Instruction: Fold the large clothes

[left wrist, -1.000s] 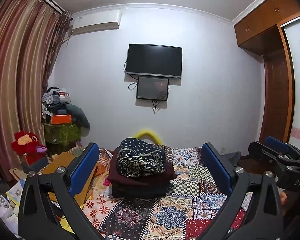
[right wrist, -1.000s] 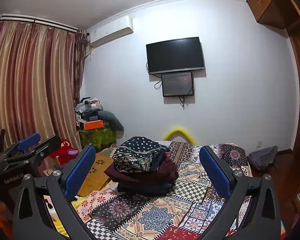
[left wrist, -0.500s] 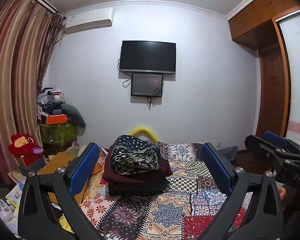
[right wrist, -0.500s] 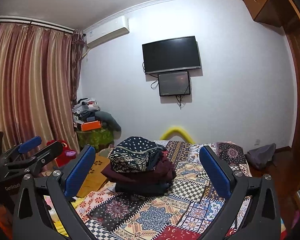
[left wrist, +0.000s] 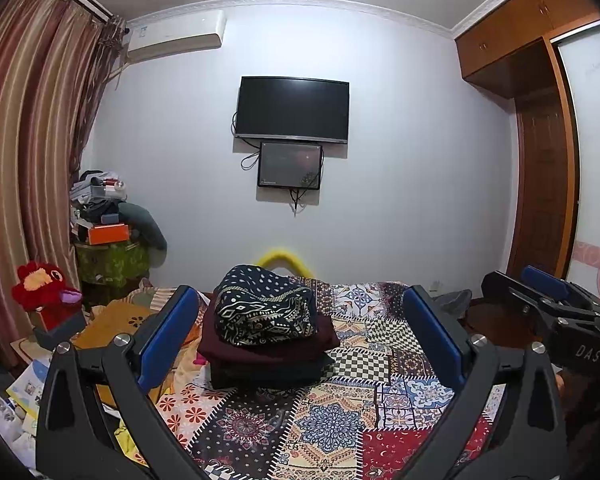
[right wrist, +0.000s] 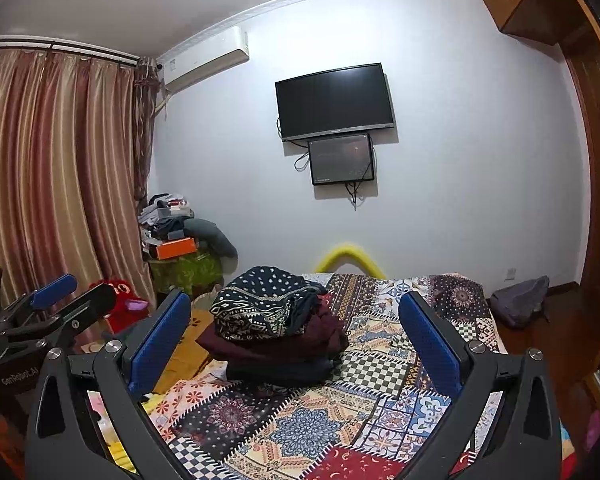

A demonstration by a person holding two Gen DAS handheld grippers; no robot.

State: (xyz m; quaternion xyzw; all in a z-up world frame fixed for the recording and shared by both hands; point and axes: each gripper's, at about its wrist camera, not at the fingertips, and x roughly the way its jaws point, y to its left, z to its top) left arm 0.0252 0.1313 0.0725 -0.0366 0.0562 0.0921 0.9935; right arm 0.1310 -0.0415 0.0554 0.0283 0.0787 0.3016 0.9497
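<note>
A stack of folded clothes [left wrist: 266,340] sits on the bed covered by a multicoloured patchwork quilt [left wrist: 340,412], toward the far left part of the bed. The top piece is a dark navy garment with a white and gold print [left wrist: 262,308], lying on a folded maroon garment [left wrist: 268,350], which rests on a dark, almost black folded piece [left wrist: 268,372] touching the quilt.

The left hand-held gripper [left wrist: 300,336] hangs above the near end of the bed with its blue-padded fingers [left wrist: 168,332] spread wide and empty, the stack visible between them and well beyond the tips. The right hand-held gripper [right wrist: 296,336] is likewise spread wide with nothing between its pads, and is also apart from the stack.

On the far white wall hangs a black flat television [left wrist: 292,109] above a smaller dark screen [left wrist: 290,165]. A red plush toy [left wrist: 44,290] sits at the left beside the striped curtains [left wrist: 24,152].
</note>
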